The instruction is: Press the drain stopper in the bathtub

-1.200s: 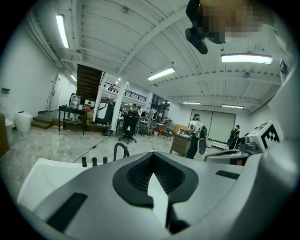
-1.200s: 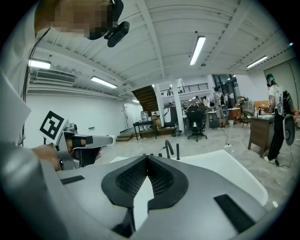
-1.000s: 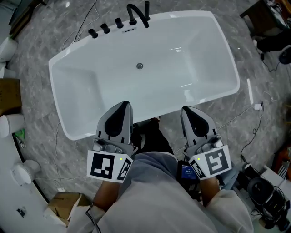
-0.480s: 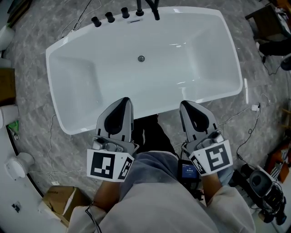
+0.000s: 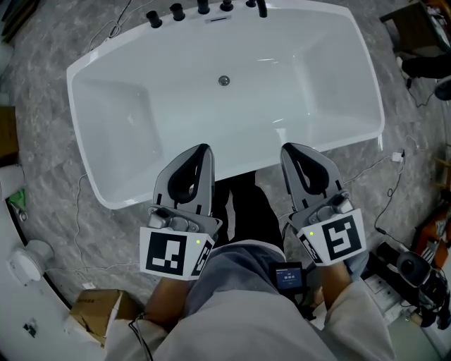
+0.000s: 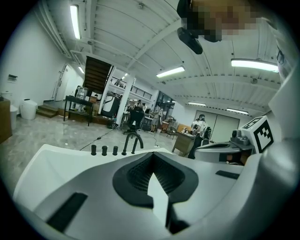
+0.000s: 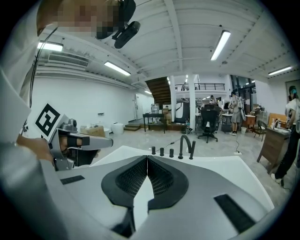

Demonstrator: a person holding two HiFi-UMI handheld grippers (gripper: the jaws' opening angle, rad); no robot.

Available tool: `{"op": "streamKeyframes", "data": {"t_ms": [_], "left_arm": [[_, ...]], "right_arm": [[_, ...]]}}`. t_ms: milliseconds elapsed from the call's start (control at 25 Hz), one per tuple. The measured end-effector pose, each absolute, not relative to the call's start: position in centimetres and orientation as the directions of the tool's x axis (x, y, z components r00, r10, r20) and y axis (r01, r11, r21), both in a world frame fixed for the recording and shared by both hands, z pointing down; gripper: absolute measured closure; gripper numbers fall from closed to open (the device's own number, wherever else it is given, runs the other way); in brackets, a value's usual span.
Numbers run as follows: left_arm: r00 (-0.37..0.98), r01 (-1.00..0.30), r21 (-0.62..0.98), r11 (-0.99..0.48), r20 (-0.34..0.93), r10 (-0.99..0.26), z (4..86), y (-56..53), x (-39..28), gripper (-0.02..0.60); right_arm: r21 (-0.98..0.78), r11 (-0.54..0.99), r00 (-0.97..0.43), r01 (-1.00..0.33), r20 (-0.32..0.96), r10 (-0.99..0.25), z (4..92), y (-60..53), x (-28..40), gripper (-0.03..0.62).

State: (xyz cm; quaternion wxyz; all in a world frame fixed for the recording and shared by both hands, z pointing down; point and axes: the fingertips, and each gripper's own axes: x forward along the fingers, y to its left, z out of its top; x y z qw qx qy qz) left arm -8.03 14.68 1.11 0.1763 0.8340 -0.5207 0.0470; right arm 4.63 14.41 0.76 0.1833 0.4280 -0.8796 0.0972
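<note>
Head view: faucet (image 5: 261, 8) cut by top edge; drain stopper (image 5: 224, 80) detail too small.

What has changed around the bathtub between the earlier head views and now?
The person has moved in toward the bathtub: it and its drain stopper sit higher in the head view, the faucet now cut by the top edge. The left gripper and right gripper reach slightly further over its near rim. Unchanged: both grippers shut and empty, stopper untouched.

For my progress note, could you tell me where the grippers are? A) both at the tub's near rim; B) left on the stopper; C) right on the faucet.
A: the left gripper and right gripper both sit at the tub near rim, well short of the stopper.
</note>
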Motion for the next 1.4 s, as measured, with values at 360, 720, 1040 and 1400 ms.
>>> {"op": "streamKeyframes", "data": {"t_ms": [360, 720, 1040, 1400], "left_arm": [[0.456, -0.885, 0.247, -0.394, 0.293, -0.841, 6.6, 13.0, -7.8, 0.577], [0.437, -0.895, 0.249, -0.369, 0.328, -0.838, 12.7, 10.3, -6.1, 0.576], [0.395, -0.913, 0.259, -0.315, 0.366, -0.843, 17.3, 7.4, -4.9, 0.576], [0.374, -0.922, 0.261, -0.286, 0.409, -0.833, 22.3, 4.9, -3.6, 0.575]], "right_arm": [[0.015, 0.621, -0.553, -0.784, 0.439, -0.708, 6.7, 11.5, 3.6, 0.576], [0.002, 0.653, -0.571, -0.757, 0.485, -0.663, 13.7, 8.1, 3.8, 0.576], [-0.017, 0.678, -0.591, -0.735, 0.508, -0.627, 18.5, 4.5, 4.9, 0.576], [-0.039, 0.685, -0.585, -0.728, 0.557, -0.590, 24.9, 1.4, 6.4, 0.576]]}}
